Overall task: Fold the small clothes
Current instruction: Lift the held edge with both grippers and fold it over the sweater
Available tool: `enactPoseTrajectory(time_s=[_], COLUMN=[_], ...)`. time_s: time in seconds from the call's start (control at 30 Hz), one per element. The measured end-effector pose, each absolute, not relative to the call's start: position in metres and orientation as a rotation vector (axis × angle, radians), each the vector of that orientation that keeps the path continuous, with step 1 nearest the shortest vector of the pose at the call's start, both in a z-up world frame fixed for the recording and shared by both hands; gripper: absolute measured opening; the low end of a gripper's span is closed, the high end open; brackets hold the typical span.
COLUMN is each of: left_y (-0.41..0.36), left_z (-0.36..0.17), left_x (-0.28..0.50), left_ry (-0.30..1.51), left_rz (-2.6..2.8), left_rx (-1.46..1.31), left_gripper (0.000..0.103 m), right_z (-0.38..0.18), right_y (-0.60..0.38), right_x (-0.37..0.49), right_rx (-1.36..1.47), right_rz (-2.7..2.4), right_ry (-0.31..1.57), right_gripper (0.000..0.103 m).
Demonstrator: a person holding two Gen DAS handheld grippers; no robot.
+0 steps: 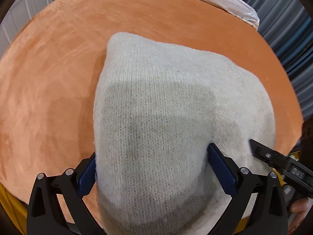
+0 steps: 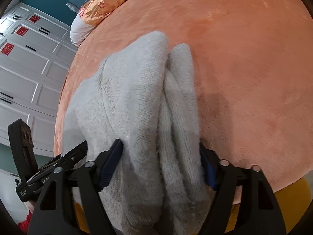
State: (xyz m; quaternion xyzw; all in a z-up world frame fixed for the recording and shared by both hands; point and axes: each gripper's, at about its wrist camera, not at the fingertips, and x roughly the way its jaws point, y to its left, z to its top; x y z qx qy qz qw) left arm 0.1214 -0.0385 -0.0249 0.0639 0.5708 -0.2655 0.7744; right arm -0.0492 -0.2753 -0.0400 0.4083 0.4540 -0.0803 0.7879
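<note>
Left tool [image 1: 150,168] gaping astride cream knit [image 1: 166,117]; right tool [image 2: 160,166] pinching its bunched folds; right view alone shows wardrobe [image 2: 29,68].

1. The right claw [image 2: 159,168] grips a bunched cream knitted garment [image 2: 137,90] between its blue pads [image 2: 110,166].
2. The garment lies on an orange bed cover [image 2: 244,58].
3. The left claw [image 2: 76,152] touches the garment's left edge.

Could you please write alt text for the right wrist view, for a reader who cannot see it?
A cream knitted garment, bunched into lengthwise folds, lies on an orange bedspread between the fingers of the right gripper. The left gripper reaches its edge from the left; a white wardrobe stands behind.
</note>
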Motion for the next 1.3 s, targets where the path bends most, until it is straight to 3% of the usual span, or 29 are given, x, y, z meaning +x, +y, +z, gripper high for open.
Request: enactPoseTrajectory(time_s=[0.1, 0.23, 0.3, 0.47, 0.53, 0.63, 0.7, 0.77, 0.83, 0.93, 1.0, 1.3], left_y=[-0.031, -0.017, -0.012, -0.009, -0.008, -0.006, -0.008, -0.013, -0.018, -0.021, -0.017, 0.037], left_z=[-0.015, 0.005, 0.012, 0.004, -0.004, -0.016, -0.022, -0.024, -0.018, 0.005, 0.026, 0.160], left_x=[0.119, 0.114, 0.109, 0.086, 0.080, 0.087, 0.094, 0.096, 0.092, 0.085, 0.084, 0.095], left_ry=[1.250, 1.259, 1.278, 1.338, 1.328, 1.361, 1.386, 1.401, 1.395, 1.327, 1.284, 0.969], left_rz=[-0.613, -0.662, -0.692, -0.742, -0.701, -0.658, -0.653, -0.688, -0.712, -0.752, -0.798, -0.883], left_rx=[0.091, 0.036, 0.004, 0.006, 0.026, -0.035, -0.066, -0.091, -0.079, -0.032, -0.054, -0.123], left_gripper=[0.079, 0.047, 0.040, 0.043, 0.066, 0.083, 0.086, 0.082, 0.066, 0.045, 0.039, 0.037], right_z=[-0.029, -0.010, 0.000, -0.007, -0.020, -0.025, -0.029, -0.031, -0.025, 0.006, 0.034, 0.161], right_y=[-0.273, -0.267, -0.264, -0.265, -0.267, -0.267, -0.266, -0.263, -0.260, -0.243, -0.234, -0.195], right_x=[-0.052, -0.064, -0.076, -0.114, -0.120, -0.117, -0.110, -0.103, -0.100, -0.099, -0.102, -0.076], right_rx=[0.878, 0.869, 0.867, 0.932, 0.976, 0.973, 0.960, 0.955, 0.923, 0.802, 0.775, 0.651], right_rz=[-0.177, -0.187, -0.194, -0.225, -0.225, -0.238, -0.251, -0.256, -0.260, -0.253, -0.220, -0.059], right_ry=[0.965, 0.937, 0.925, 0.959, 0.972, 0.973, 0.992, 1.008, 1.013, 0.964, 0.897, 0.602], right_gripper=[0.035, 0.030, 0.030, 0.031, 0.034, 0.040, 0.046, 0.047, 0.036, 0.030, 0.030, 0.030])
